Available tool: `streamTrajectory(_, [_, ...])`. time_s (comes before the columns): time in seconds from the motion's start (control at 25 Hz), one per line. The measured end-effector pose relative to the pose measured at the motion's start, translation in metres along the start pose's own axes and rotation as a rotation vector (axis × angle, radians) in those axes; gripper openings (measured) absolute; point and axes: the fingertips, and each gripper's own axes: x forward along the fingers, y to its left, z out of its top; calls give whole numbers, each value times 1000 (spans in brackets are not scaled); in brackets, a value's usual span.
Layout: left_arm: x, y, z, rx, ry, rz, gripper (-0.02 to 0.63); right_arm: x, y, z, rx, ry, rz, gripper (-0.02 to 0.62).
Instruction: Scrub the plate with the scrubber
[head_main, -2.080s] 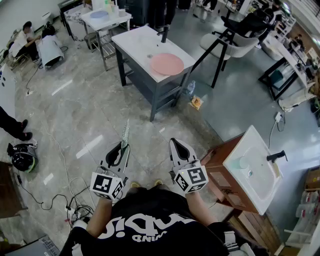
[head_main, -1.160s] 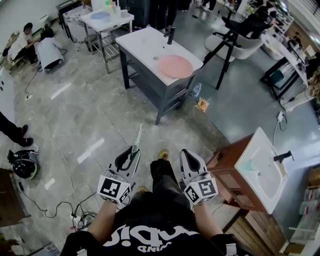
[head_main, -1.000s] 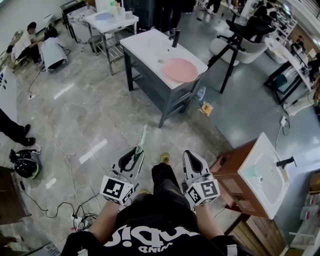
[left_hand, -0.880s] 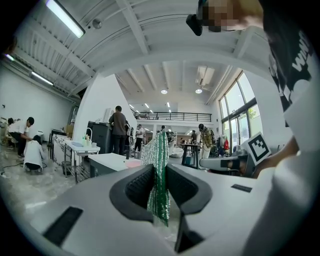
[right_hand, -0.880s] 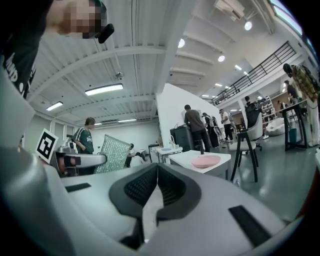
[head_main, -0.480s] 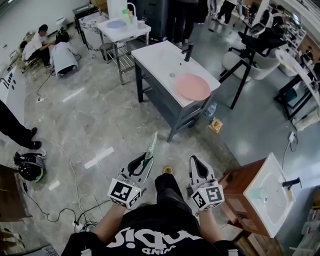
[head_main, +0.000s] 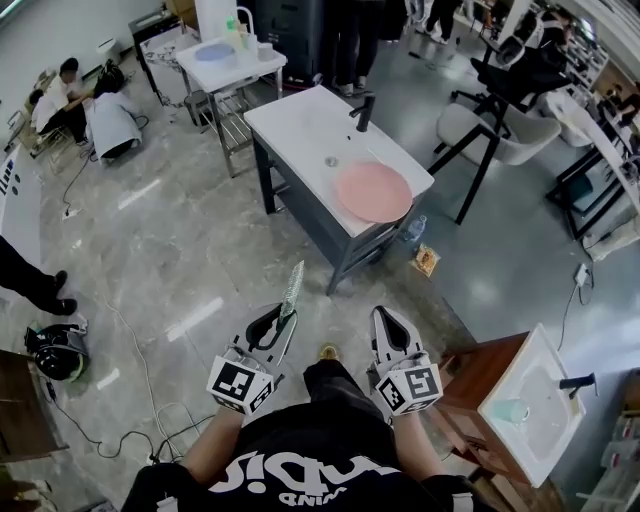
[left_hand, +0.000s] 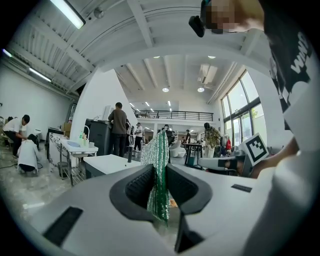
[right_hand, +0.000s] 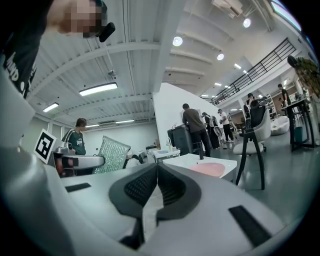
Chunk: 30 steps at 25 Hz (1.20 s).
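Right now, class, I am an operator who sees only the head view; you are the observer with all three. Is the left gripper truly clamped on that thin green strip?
Observer: Yes. The left gripper view shows the left gripper with both pads pressed on the scrubber, which stands upright between them.
Operator: And the right one, is anything in it?
Observer: No. In its own view the right gripper has its jaws closed together with nothing between them.
Operator: Is the scrubber a brush?
Observer: No. The right gripper view shows its broad face: a flat, glittery green pad.
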Motion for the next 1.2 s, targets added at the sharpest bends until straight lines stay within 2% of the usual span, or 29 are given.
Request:
streamTrajectory(0.64, [129, 40, 26, -9, -17, 64, 89, 89, -102, 24, 9, 26, 71, 18])
streamTrajectory(0.96, [161, 66, 25, -29, -10, 98, 89, 127, -124, 27, 19, 33, 97, 18])
streamTrajectory(1.2, [197, 92, 26, -26, -12, 67, 89, 158, -143, 26, 22, 33, 77, 18])
